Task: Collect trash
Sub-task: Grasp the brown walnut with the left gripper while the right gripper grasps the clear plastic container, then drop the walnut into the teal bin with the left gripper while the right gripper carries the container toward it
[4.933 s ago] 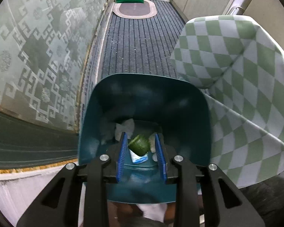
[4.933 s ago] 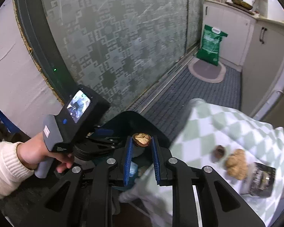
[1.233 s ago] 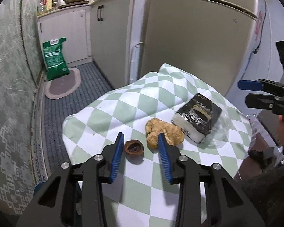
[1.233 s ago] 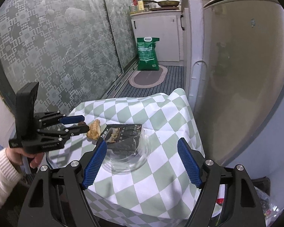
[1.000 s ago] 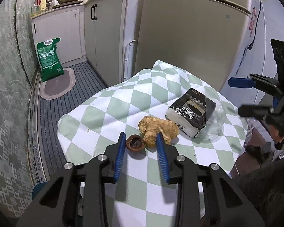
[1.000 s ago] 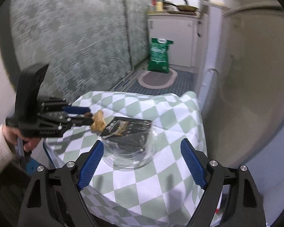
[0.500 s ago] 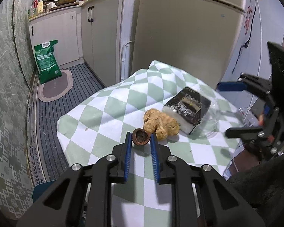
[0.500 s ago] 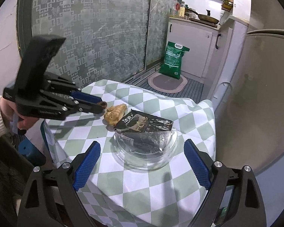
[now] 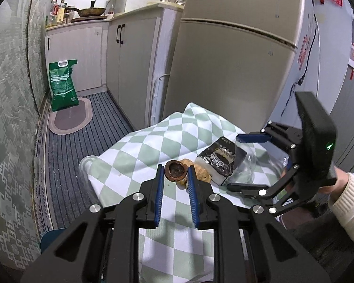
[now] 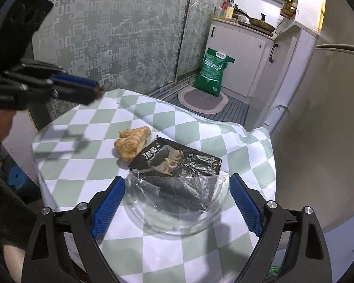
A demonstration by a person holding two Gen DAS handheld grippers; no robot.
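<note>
My left gripper (image 9: 175, 174) is shut on a brown walnut shell (image 9: 175, 170) and holds it lifted above the green-and-white checked tablecloth (image 9: 139, 151). A tan ginger-like lump (image 10: 132, 142) lies on the cloth beside a black snack bag (image 10: 177, 165). The bag rests partly in a clear plastic bowl (image 10: 179, 212). My right gripper (image 10: 177, 202) is wide open, its blue pads on either side of the bowl. In the right wrist view the left gripper (image 10: 99, 90) is at upper left, above the table's far corner.
A beige fridge (image 9: 224, 70) stands just behind the table. A green sack (image 9: 62, 81) and an oval mat (image 9: 69, 119) lie on the striped floor by white cabinets. A patterned glass door (image 10: 106, 35) runs along the side. A blue bin edge (image 9: 50, 235) shows below the table.
My left gripper closed on the walnut shell and lifted it off the cloth. My right gripper came closer to the bowl and bag, staying wide open.
</note>
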